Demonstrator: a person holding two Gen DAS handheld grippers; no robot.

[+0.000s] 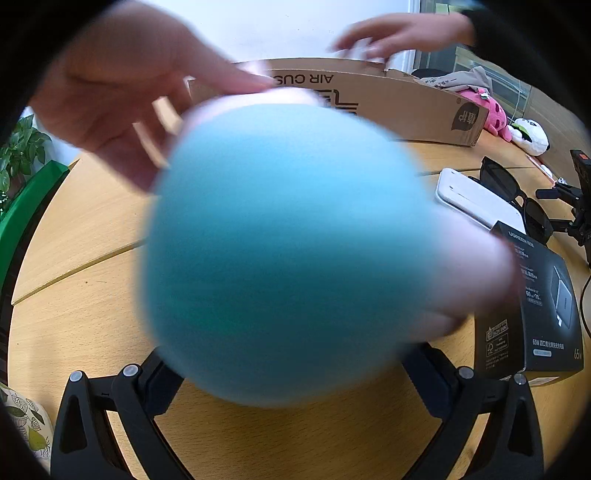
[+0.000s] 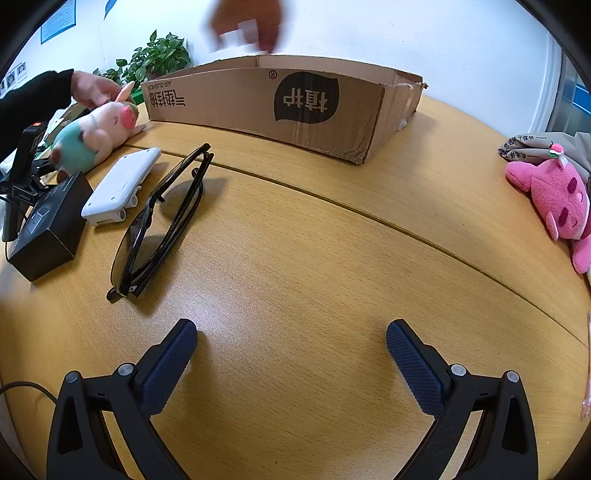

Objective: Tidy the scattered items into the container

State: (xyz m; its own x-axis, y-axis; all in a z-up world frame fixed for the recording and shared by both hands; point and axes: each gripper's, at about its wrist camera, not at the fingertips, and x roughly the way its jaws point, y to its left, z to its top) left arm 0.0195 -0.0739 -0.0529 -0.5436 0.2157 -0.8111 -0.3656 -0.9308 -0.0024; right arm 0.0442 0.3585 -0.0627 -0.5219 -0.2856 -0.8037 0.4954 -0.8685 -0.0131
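A teal and pink plush pig (image 1: pixel 280 251) fills the left wrist view, blurred, between the fingers of my left gripper (image 1: pixel 291 373); a bare hand (image 1: pixel 122 103) touches it. The fingertips are hidden behind it. In the right wrist view the same pig (image 2: pixel 92 140) lies at the far left with the hand on it. My right gripper (image 2: pixel 291 347) is open and empty above the table. The cardboard box (image 2: pixel 280 107) stands at the back. Black sunglasses (image 2: pixel 162 218), a white device (image 2: pixel 122 184) and a black carton (image 2: pixel 50 225) lie to the left.
A pink plush (image 2: pixel 554 199) with a grey cloth lies at the right edge. A second hand (image 2: pixel 251 26) hovers over the box, blurred. A black stand (image 2: pixel 22 173) and a potted plant (image 2: pixel 159 59) are at the far left. The table is light wood (image 2: pixel 332 258).
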